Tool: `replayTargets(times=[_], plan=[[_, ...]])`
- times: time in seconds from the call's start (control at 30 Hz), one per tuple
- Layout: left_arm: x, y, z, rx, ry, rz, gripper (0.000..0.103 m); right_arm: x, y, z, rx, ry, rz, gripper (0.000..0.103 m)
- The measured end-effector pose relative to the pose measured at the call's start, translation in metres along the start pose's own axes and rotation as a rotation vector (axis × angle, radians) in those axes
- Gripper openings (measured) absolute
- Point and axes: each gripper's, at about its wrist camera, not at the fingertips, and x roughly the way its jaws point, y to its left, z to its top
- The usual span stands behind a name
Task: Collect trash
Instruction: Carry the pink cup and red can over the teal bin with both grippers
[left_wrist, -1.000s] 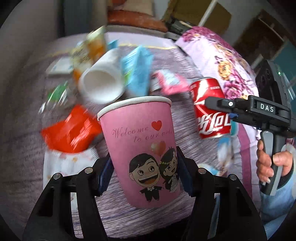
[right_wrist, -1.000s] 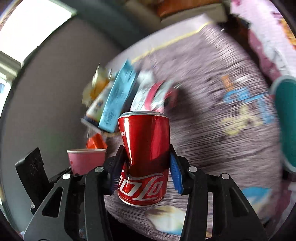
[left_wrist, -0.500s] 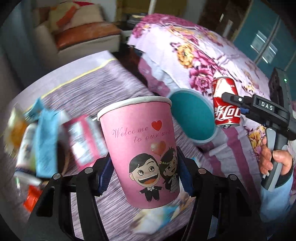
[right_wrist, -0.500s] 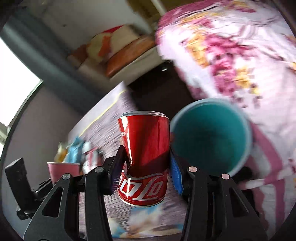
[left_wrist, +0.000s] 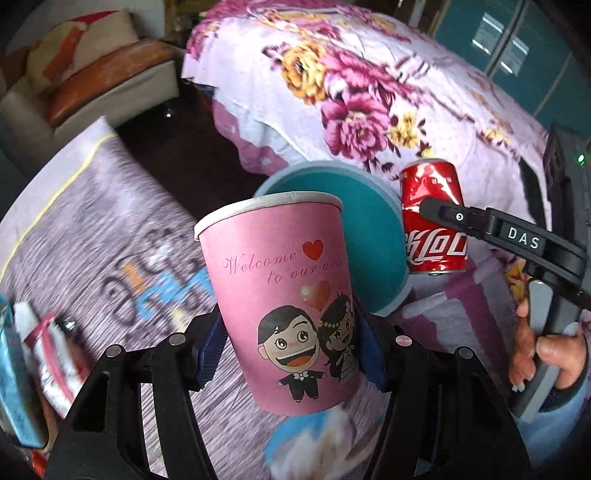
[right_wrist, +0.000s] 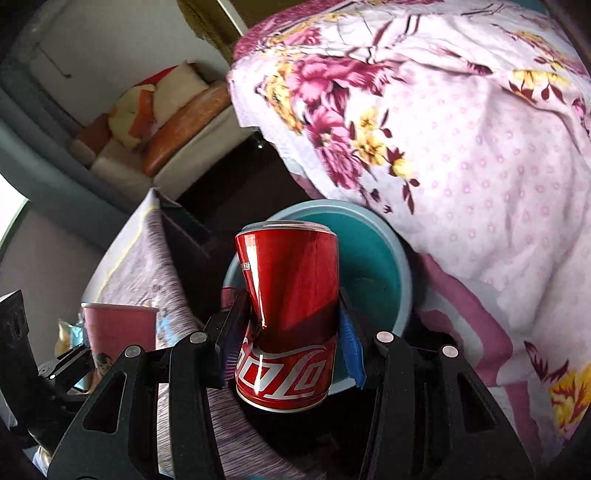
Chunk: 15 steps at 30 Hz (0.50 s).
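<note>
My left gripper (left_wrist: 290, 345) is shut on a pink paper cup (left_wrist: 284, 295) printed with a cartoon couple, held upright. My right gripper (right_wrist: 290, 343) is shut on a dented red cola can (right_wrist: 290, 314). The can (left_wrist: 434, 218) also shows in the left wrist view, held beside the rim of a teal bin (left_wrist: 373, 251). In the right wrist view the open teal bin (right_wrist: 373, 266) lies just behind the can, and the pink cup (right_wrist: 118, 328) appears at the lower left.
A table with a purple patterned cloth (left_wrist: 110, 229) lies to the left, with wrappers (left_wrist: 48, 350) at its left edge. A floral bedspread (right_wrist: 461, 147) hangs right of the bin. A sofa with cushions (left_wrist: 92, 66) stands at the back. A hand (left_wrist: 546, 343) holds the right gripper's grip.
Both grippers have swung from over the littered table to the right, toward the teal bin, carrying the cup and the can. The bin has come into view and now sits close behind both.
</note>
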Motion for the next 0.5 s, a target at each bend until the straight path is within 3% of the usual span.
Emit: replayTargets(times=[0.5], plan=[[0.081,-0.011,0.024,0.039,0.095,-0.005,0.063,0.044,-0.019,0.007,-0.005,0.097,-0.092,0.044]])
